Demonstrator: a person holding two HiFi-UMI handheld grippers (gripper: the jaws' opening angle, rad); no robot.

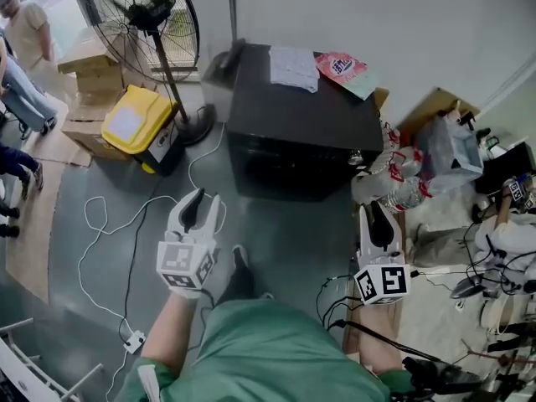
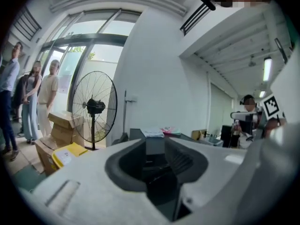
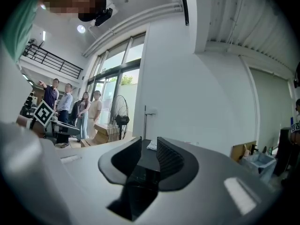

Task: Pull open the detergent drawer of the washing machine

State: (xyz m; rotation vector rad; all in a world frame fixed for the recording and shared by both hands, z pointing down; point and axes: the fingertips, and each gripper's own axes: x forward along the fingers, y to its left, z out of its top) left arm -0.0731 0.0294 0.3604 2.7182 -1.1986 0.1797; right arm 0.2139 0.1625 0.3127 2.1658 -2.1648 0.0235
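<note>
- Black washing machine (image 1: pixel 301 115) stands on the grey floor (image 1: pixel 126 249), ahead of both grippers, with a white cloth (image 1: pixel 293 67) and a pink packet (image 1: pixel 345 69) on its top; its detergent drawer cannot be made out on the dark front.
- Left gripper (image 1: pixel 201 203) hovers well apart from the machine, fingers moderately apart, nothing between them.
- Right gripper (image 1: pixel 378 212) hangs further right, fingers narrowly apart, empty.
- Fan (image 1: pixel 146 19) and yellow box (image 1: pixel 134 124) stand left of the machine.

Open run to the washer (image 1: pixel 301 132) front
Bare floor (image 1: pixel 285 233) ahead, fan (image 1: pixel 146 15) crowding the left, bottles (image 1: pixel 406 193) piled on the right.
</note>
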